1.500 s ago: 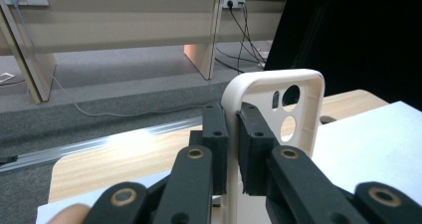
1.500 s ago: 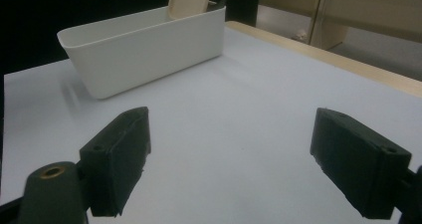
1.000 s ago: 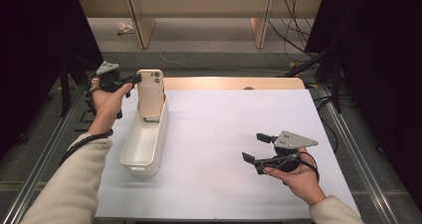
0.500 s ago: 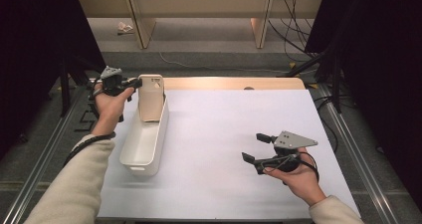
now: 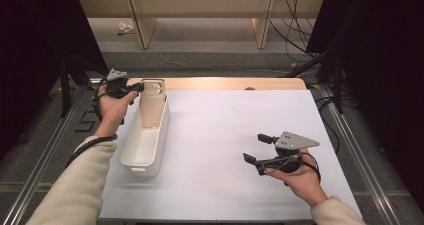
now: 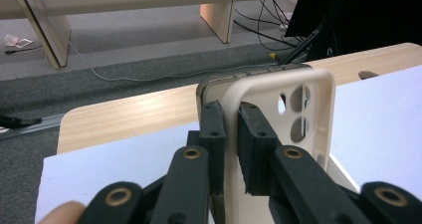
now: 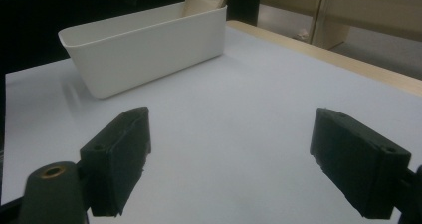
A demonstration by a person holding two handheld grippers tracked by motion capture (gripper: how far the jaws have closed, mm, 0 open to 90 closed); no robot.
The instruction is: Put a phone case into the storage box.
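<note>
- Nearest the lower edge of the high view, the right claw (image 5: pixel 256 152) is held by a hand (image 5: pixel 295 177) at the lower right of the frame, low over the white surface (image 5: pixel 235 135).
- Its jaws are seen standing wide apart in the right gripper view, with nothing but bare white surface between them.
- At the lower left of the high view, a cream sleeve (image 5: pixel 75 185) is seen running up from the bottom edge towards the left hand (image 5: pixel 112 107).
- Left of centre in the same view, a long white bin (image 5: pixel 145 145) is seen lying on the surface, its length running from the lower part of the frame towards the top.
- At the far end of the bin, a cream phone case (image 5: pixel 152 102) is held upright, its lower part inside the bin and its camera holes near its top.
- The left claw (image 5: pixel 139 87) is closed on the edge of the phone case; in the left gripper view the two black pads (image 6: pixel 214 134) are pressed against either side of the case's rim.
- The jaws of that claw have just been eased slightly wider, though the case is gripped between them.
- Beyond the white surface, a strip of pale wood (image 5: pixel 225 83) is seen along the far edge, and behind it a grey floor (image 5: pixel 210 40) with cables.
</note>
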